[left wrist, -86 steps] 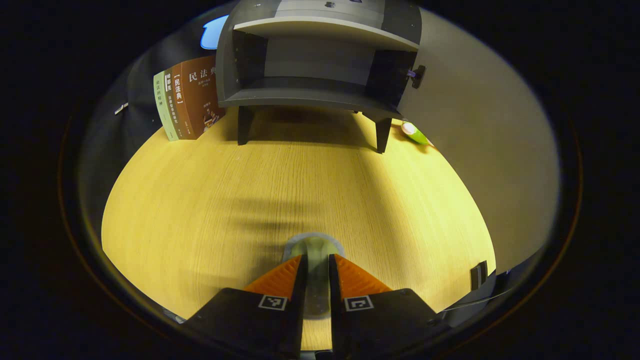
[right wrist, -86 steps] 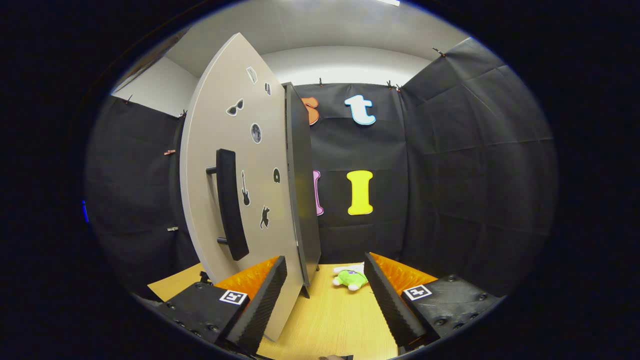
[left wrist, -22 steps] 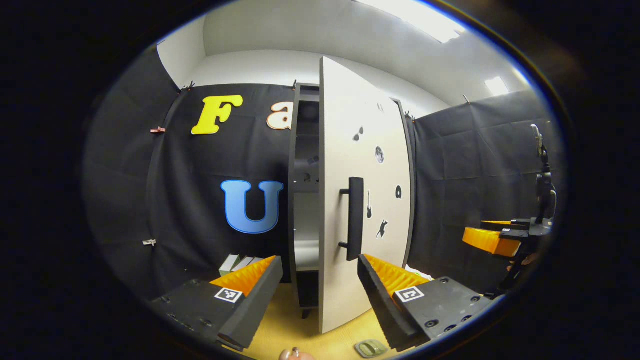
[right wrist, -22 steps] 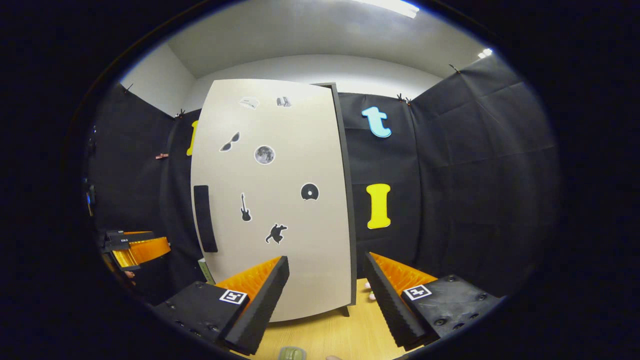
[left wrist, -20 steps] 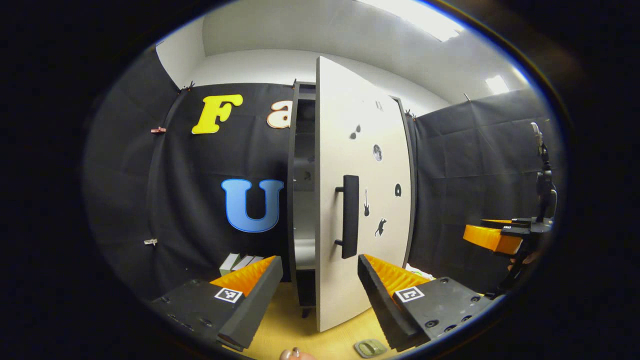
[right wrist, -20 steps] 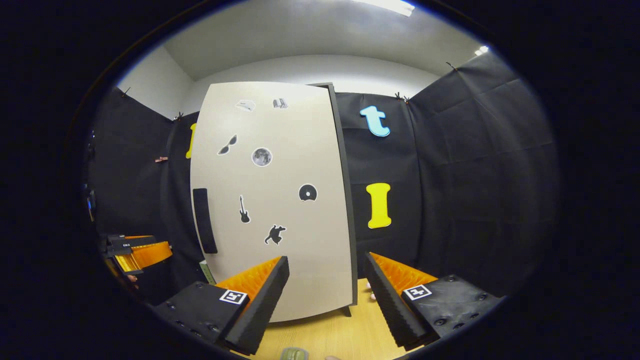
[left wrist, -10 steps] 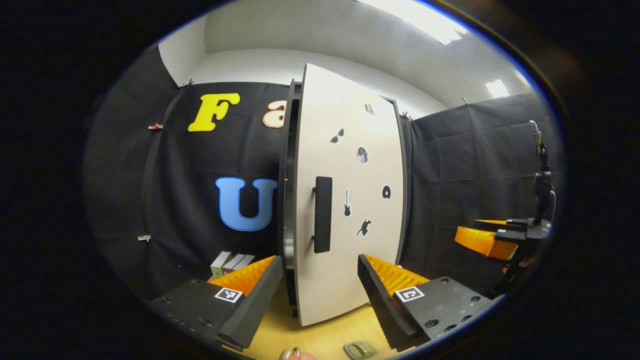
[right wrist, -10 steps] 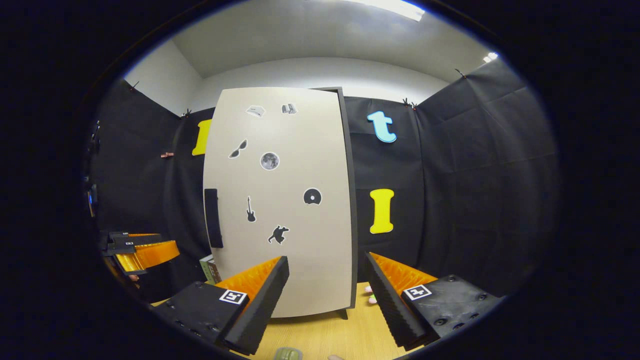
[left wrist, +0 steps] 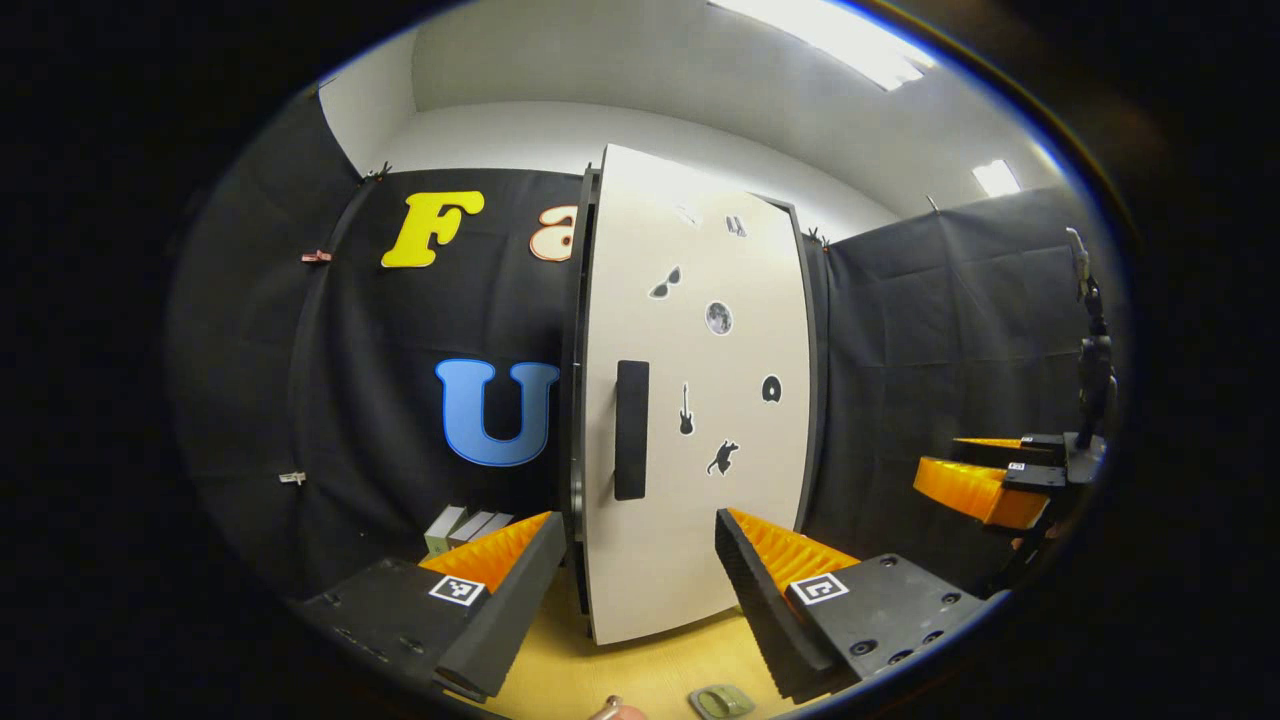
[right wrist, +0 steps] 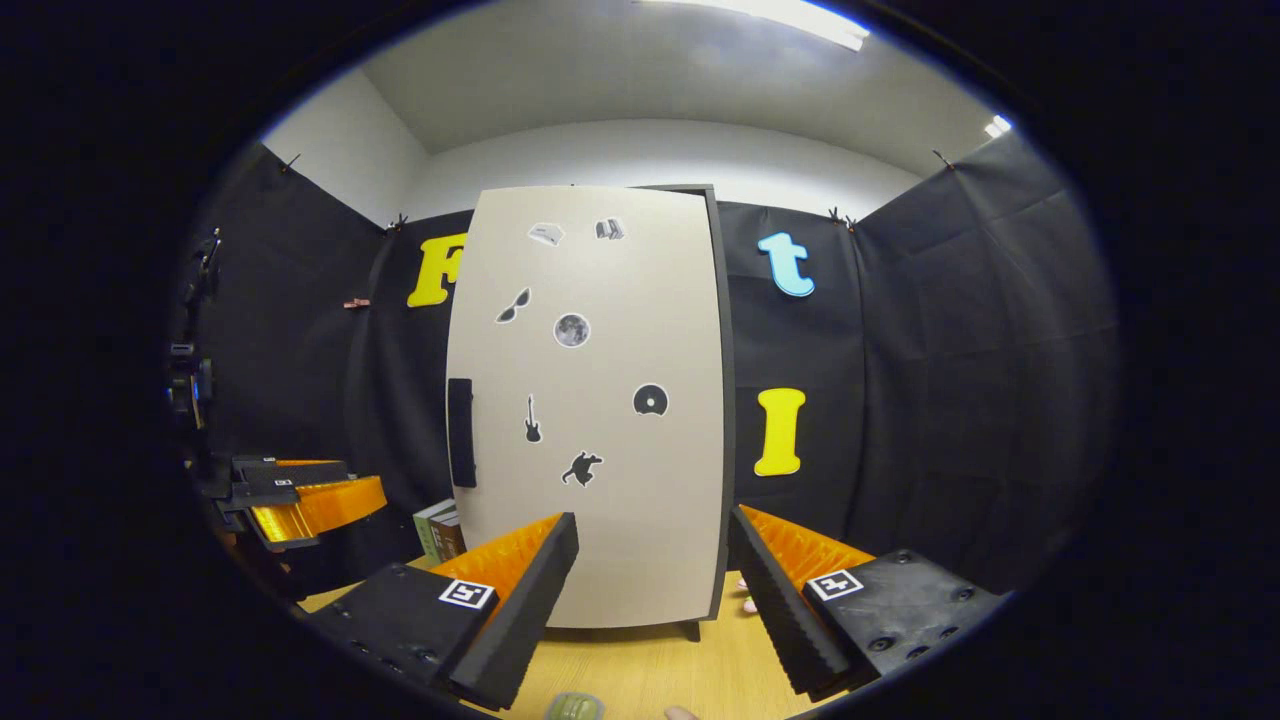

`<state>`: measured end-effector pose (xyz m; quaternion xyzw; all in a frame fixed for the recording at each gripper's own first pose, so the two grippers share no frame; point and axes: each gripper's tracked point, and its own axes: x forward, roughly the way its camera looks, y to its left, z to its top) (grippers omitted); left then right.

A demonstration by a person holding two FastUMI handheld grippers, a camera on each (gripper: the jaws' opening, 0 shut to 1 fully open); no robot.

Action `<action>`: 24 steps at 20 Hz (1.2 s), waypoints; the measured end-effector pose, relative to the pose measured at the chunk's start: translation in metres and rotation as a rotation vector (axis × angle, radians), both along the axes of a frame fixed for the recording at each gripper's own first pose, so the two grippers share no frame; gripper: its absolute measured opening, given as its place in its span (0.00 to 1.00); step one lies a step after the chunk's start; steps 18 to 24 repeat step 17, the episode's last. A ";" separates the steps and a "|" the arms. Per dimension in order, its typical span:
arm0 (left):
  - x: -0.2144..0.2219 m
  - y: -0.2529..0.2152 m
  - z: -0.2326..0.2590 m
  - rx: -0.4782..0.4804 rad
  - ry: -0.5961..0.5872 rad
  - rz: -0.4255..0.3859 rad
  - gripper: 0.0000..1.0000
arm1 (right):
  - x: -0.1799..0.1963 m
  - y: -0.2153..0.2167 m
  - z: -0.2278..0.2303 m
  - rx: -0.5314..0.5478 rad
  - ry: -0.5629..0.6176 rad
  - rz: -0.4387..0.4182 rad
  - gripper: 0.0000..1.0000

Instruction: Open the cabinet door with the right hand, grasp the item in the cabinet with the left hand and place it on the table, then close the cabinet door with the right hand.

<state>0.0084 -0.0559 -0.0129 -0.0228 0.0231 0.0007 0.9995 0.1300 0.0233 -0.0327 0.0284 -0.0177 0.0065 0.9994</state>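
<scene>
The tall cabinet's pale door with small black stickers and a black bar handle lies almost flat against the dark cabinet frame. In the right gripper view the door looks shut, its handle at the left edge. A small greenish round item lies on the wooden table near me, also at the lower edge as the item. My left gripper is open and holds nothing. My right gripper is open, short of the door, touching nothing.
Several books stand left of the cabinet, the same books beside the door. The right gripper shows far right, the left gripper far left. A bit of a plush toy peeks out right of the cabinet.
The door has swung from ajar, with the inside shelves showing, to flat against the cabinet. Earlier the left gripper was shut on the item over the table; now it is open.
</scene>
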 end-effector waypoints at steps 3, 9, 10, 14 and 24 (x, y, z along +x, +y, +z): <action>-0.001 -0.002 -0.002 -0.029 0.004 -0.008 0.95 | -0.001 0.005 0.001 -0.003 -0.002 0.009 0.97; 0.000 -0.003 0.001 -0.016 -0.003 -0.011 0.95 | -0.007 0.007 0.015 0.008 -0.048 0.022 0.97; -0.001 -0.003 0.001 -0.014 -0.004 -0.011 0.95 | -0.007 0.009 0.015 0.011 -0.050 0.026 0.97; 0.000 -0.005 0.000 -0.001 -0.001 -0.015 0.95 | -0.005 0.009 0.014 0.005 -0.046 0.024 0.97; 0.001 -0.007 0.003 0.000 -0.001 -0.020 0.95 | -0.006 0.010 0.014 -0.004 -0.044 0.025 0.97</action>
